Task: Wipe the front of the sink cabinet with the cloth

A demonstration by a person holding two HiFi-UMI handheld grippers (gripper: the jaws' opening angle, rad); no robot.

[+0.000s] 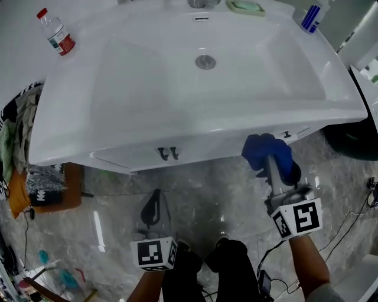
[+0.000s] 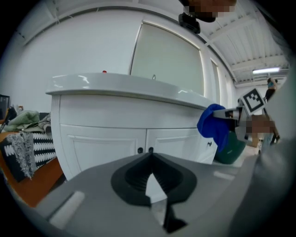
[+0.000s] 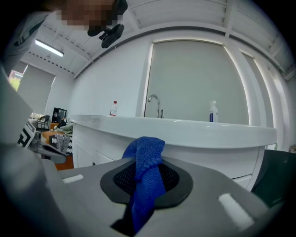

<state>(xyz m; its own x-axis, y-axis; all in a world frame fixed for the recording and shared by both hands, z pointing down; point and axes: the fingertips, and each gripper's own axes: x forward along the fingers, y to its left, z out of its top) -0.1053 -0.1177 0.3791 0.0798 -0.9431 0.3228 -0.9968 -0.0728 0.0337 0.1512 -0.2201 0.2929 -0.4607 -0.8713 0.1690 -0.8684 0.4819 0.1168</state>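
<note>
Right gripper (image 3: 145, 185): jaws clamped on the blue cloth (image 3: 144, 162). The cloth bunches out past the tips, and in the head view the tips are buried in fabric. It sits at the right end of the sink cabinet front (image 2: 106, 139), just under the basin lip (touching or just off, can't resolve).

Left gripper (image 2: 152, 178): jaws closed together with nothing between them. It is low and back from the cabinet, with the door knobs (image 2: 144, 150) straight ahead of its tips.

Cut off or hidden:
- Faucet (image 1: 202, 3) and spray bottle (image 1: 311, 15) are clipped by the top edge, far beyond the right gripper.
- Dark green bin (image 2: 231, 148) to that gripper's right is partly behind the cloth, contents unseen.

Containers:
- Sink basin (image 1: 147, 88) has its drain (image 1: 205, 61) at centre.
- Soap dish (image 1: 247, 7): contents unreadable.
- Red-capped bottle (image 1: 56, 34) is far ahead-left of the left gripper, fill level unclear.
</note>
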